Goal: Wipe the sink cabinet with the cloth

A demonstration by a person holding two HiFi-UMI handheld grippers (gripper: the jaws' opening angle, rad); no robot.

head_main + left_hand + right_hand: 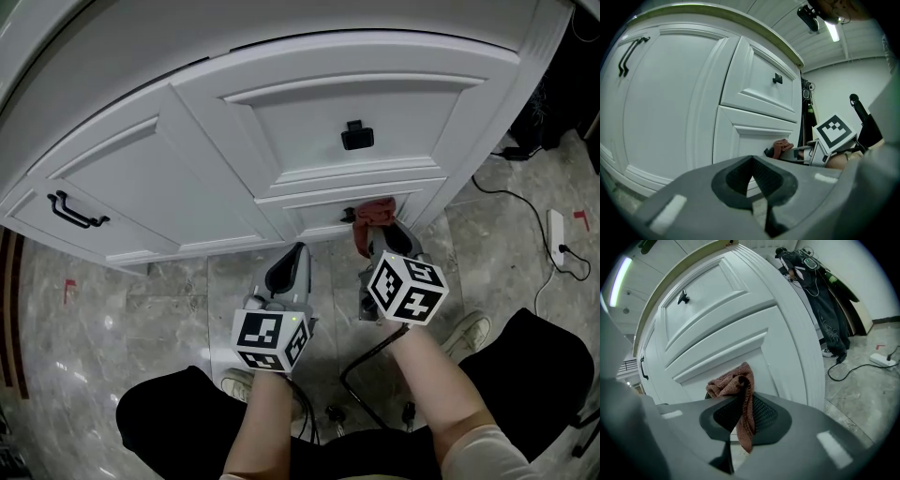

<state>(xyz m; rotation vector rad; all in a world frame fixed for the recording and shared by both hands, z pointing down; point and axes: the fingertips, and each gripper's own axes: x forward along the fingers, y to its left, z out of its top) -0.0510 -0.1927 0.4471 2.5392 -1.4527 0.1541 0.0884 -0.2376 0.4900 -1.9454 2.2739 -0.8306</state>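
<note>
The white sink cabinet [309,112] fills the upper head view, with an upper drawer, a lower drawer [314,214] and a door at the left. My right gripper [377,234] is shut on a reddish-brown cloth [373,214], which is bunched against the lower drawer front beside its black handle. In the right gripper view the cloth [736,385] hangs between the jaws of the right gripper [740,417]. My left gripper [292,258] hovers low in front of the cabinet base, to the left of the right one. The left gripper [752,180] is shut and holds nothing. The cloth [780,146] shows there too.
A black knob [356,137] sits on the upper drawer and a black bar handle [75,210] on the door. A power strip [557,234] and cable [511,197] lie on the marble floor at the right. Dark clothing [820,296] hangs beyond the cabinet's right end.
</note>
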